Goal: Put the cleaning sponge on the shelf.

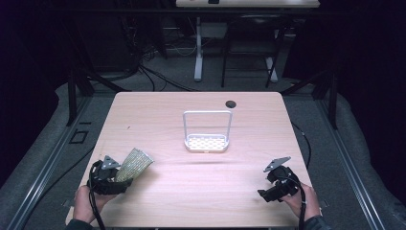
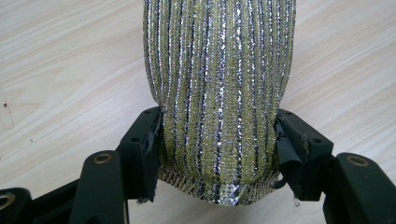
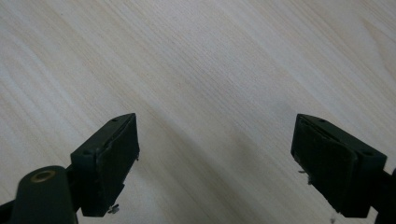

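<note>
Sponge (image 2: 219, 93) between left gripper (image 2: 217, 149) fingers (image 2: 144, 149)

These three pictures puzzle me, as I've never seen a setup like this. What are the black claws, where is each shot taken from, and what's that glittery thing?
A person sits at a wooden table holding a two-jaw hand tool in each hand. The high view looks down from above; the other two come from cameras riding on each tool, looking along its black jaws. The left gripper is clamped on a glittery gold and silver striped cloth, its jaws pressing both sides. The right gripper is open over bare wood, holding nothing. Mid-table stands a small white rack with a perforated base and tall wire frame.
</note>
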`<action>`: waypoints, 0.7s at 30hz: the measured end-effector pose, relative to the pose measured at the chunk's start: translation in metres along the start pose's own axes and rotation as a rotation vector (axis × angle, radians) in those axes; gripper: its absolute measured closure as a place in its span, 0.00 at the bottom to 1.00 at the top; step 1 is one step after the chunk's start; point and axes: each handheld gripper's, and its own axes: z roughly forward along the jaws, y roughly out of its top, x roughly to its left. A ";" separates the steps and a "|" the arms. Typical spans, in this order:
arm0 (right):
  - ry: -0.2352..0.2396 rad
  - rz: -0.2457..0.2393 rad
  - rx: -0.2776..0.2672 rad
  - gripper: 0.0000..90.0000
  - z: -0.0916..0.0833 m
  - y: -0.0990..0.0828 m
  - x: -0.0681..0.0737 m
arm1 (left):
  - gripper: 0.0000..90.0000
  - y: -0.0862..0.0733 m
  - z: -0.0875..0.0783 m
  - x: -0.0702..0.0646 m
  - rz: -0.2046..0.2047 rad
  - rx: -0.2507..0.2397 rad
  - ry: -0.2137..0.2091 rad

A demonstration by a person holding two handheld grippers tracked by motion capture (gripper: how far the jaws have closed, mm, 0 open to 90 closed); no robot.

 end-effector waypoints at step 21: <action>-0.002 0.004 0.013 0.16 0.002 0.000 0.000 | 0.44 0.021 0.002 -0.026 0.073 -0.019 -0.040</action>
